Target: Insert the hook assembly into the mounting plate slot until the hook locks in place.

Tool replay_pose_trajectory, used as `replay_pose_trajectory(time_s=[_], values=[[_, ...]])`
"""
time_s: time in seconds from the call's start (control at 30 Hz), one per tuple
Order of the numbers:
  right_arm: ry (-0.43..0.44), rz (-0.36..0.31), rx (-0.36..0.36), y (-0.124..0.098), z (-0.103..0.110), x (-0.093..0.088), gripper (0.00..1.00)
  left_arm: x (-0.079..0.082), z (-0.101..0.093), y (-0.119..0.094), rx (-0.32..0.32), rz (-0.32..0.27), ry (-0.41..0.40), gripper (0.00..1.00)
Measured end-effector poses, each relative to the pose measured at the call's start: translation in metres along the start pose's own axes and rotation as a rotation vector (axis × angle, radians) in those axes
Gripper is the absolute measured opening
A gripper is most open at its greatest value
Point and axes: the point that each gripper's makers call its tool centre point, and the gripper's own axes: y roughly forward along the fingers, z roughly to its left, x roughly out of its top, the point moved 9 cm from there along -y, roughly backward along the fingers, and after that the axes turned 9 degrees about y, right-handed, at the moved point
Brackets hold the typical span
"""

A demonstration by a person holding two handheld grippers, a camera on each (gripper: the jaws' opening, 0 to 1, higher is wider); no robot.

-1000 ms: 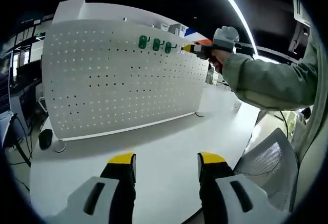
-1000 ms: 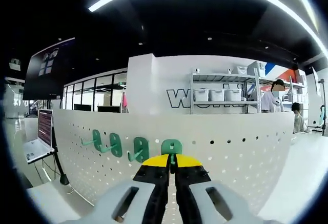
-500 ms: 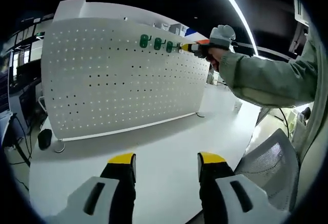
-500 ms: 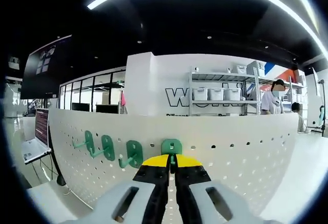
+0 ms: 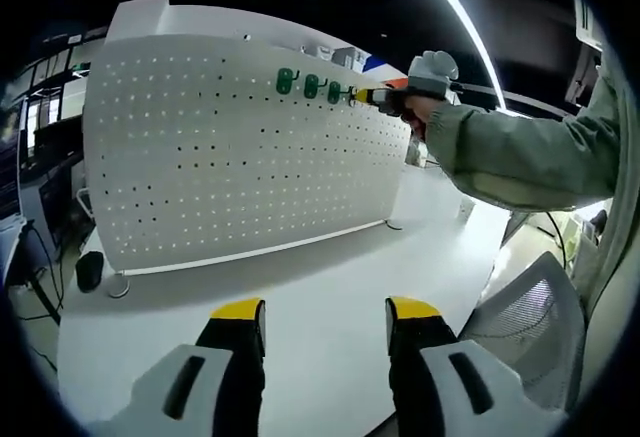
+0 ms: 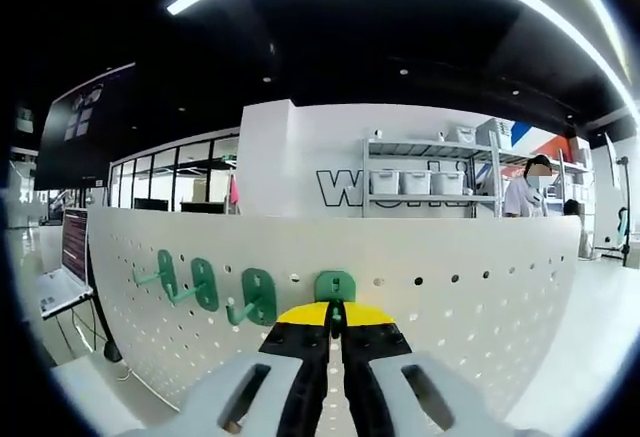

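A white pegboard [image 5: 230, 157] stands upright on a white table [image 5: 300, 297]. Three green hooks [image 5: 310, 85] hang in a row near its top edge. In the left gripper view my right gripper [image 5: 368, 96] is held at the board's top right, beside that row. In the right gripper view my right gripper [image 6: 336, 311] is shut on a fourth green hook [image 6: 335, 286], whose plate lies against the pegboard [image 6: 480, 297], right of the other hooks [image 6: 225, 292]. My left gripper [image 5: 325, 309] hangs open over the table's near side, nothing between its jaws.
A person's green sleeve [image 5: 520, 157] reaches in from the right. A mesh office chair [image 5: 530, 317] stands at the table's right edge. A laptop [image 6: 62, 277] sits left of the board. Shelves with bins [image 6: 420, 182] and people are behind it.
My right gripper has shifted slightly with the hook along the board's top; the three hung hooks sit a little further left in its view. The left gripper has stayed put.
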Motion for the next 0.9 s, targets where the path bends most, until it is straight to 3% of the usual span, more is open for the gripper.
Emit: replay_pose_trajectory(time_s=[0.9], values=[[-0.003,0.014,-0.011,0.0012,0.0031,0.0002,0.03,-0.0007,0.0032,-0.0025,0.007,-0.008,-0.008,0.50]])
